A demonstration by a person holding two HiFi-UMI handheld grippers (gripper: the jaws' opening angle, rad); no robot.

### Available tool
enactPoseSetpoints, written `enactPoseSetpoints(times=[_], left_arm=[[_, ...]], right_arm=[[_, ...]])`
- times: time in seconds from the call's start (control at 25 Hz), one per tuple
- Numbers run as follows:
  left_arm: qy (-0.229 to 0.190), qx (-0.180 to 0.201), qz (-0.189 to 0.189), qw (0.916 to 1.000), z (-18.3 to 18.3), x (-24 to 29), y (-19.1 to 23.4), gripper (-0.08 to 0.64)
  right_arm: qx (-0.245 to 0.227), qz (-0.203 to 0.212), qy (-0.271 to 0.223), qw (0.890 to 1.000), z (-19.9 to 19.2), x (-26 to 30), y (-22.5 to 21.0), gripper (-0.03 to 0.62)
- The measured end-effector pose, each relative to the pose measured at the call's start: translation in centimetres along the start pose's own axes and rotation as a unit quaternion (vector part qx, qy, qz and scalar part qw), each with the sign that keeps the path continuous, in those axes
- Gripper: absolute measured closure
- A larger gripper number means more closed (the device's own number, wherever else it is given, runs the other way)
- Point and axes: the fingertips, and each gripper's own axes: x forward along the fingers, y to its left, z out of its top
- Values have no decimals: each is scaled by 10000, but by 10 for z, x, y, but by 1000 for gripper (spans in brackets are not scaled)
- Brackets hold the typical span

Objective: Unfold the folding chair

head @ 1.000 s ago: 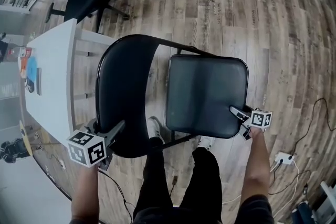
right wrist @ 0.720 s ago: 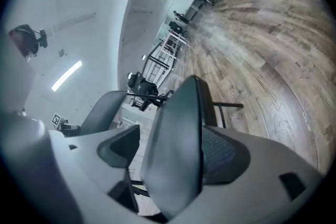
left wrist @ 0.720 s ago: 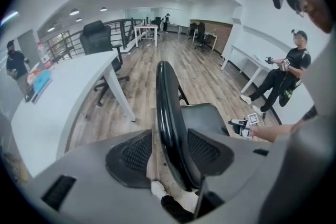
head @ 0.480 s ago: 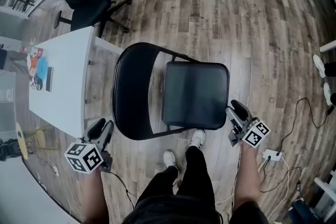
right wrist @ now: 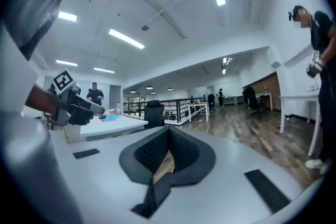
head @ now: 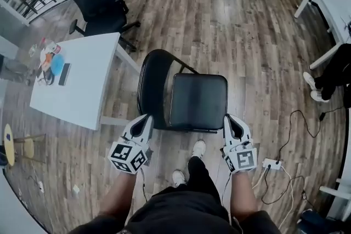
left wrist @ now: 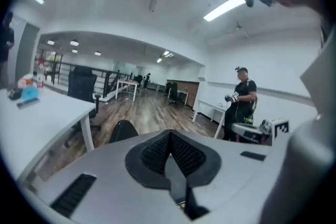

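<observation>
Folding chair (head: 198, 101) stands in the middle of the head view on the wooden floor (head: 236, 19). Its seat lies flat, and its backrest (head: 151, 82) is to the left of the seat. It looks fully opened to me.

My left hand-held gripper (head: 146, 119) hangs just off the chair's lower left. My right hand-held gripper (head: 231, 121) is just off the seat's lower right corner. Both have their jaws pressed together on nothing, and neither touches the chair.

If anything is left, I judge it is only a check that the seat has dropped home and the legs are spread. A firm press on the front edge of the seat with closed jaws would settle it, kept away from the hinge at the sides.

A white surface (head: 77, 82) with small items on it stands close at the left, near the backrest. An office chair (head: 101, 0) sits in the upper left. A cable (head: 293, 118) runs to a power strip (head: 271, 163) at the lower right, near my right foot, and could trip me. Another person's shoes (head: 313, 87) show at the right edge.
</observation>
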Motion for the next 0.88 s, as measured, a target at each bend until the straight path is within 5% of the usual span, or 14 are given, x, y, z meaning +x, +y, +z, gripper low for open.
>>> enactPoseSetpoints(times=[0.12, 0.2, 0.52, 0.88], left_arm=[[-300, 1051, 74, 9940, -7, -53, -26, 554], [-436, 1301, 26, 9905, -13, -91, -43, 554], [-548, 688, -696, 9937, -23, -194, -107, 554], [-680, 343, -618, 9952, -27, -249, -142, 554]], right_arm=[[-343, -482, 175, 9981, 12, -46, 58, 577], [-402, -643, 279, 9967, 17, -76, 102, 577], [-458, -729, 458, 9952, 43, -162, 209, 577], [-895, -923, 319, 9912, 79, -225, 224, 577]])
